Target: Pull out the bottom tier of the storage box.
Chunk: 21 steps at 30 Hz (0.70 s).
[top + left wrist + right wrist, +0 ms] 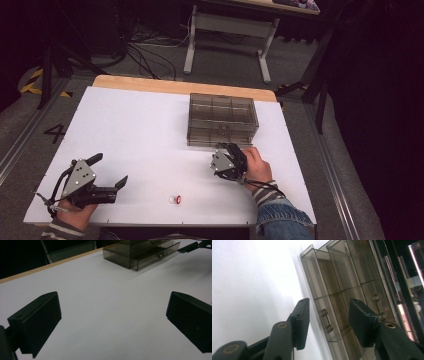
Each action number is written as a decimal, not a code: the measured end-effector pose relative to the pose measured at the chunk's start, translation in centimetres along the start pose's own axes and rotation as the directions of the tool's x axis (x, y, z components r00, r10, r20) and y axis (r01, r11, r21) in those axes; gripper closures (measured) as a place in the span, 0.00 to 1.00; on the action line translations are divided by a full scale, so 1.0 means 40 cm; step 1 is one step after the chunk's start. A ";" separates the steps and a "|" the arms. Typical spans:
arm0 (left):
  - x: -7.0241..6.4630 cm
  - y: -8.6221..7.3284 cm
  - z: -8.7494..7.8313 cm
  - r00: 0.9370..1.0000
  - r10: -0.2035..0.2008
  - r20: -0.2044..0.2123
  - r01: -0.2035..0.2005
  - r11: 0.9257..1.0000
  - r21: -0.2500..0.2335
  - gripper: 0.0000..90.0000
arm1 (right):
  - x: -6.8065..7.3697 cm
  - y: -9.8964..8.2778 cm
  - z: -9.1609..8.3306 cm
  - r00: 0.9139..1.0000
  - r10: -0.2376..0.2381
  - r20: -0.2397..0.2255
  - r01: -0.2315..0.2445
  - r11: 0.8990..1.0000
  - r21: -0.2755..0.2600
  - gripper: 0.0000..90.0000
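Observation:
A smoky see-through drawer box [222,119] stands at the far middle of the white table [140,130]. My right gripper [231,150] is at the box's front, rolled on its side. In the right gripper view its jaws [329,307] stand open on either side of the lower drawer's handle [325,320], with neither pad touching it. That lower drawer [150,258] sticks out a little from the box front. A second handle [379,305] sits on the drawer above. My left gripper [111,170] rests at the near left, wide open [112,312] over bare table.
A small red and white object [175,199] lies near the table's front edge between the two hands. The wooden table edge [180,86] runs along the far side. A grey desk frame [227,30] and cables stand on the floor beyond.

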<state>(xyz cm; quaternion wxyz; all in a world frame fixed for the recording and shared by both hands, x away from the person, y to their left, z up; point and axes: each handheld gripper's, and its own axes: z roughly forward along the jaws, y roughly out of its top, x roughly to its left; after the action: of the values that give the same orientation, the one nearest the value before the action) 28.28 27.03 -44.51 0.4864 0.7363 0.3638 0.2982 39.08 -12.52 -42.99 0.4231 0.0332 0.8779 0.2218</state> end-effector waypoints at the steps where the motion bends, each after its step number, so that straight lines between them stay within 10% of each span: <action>1: 0.000 0.000 0.000 1.000 -0.002 0.000 0.002 1.000 -0.001 0.01 | -0.003 0.000 0.000 1.000 0.008 -0.009 -0.009 1.000 -0.008 0.57; 9: 0.000 0.000 0.000 1.000 -0.002 0.000 0.002 1.000 -0.001 0.00 | -0.041 0.003 -0.005 0.989 0.087 -0.117 -0.090 0.996 -0.022 0.56; 17: 0.000 0.000 0.000 1.000 -0.002 0.000 0.002 1.000 -0.001 0.00 | -0.078 0.002 0.004 0.957 0.180 -0.225 -0.187 0.982 -0.008 0.55; 21: 0.000 0.000 0.000 1.000 0.000 0.000 0.000 1.000 0.000 0.01 | -0.096 0.000 0.023 0.928 0.212 -0.306 -0.212 0.977 0.033 0.49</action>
<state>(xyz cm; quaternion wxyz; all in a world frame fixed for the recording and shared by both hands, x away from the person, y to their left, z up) 28.29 27.04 -44.51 0.4865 0.7363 0.3636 0.2982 42.24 -13.13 -40.69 0.2547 0.0928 0.9242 0.2690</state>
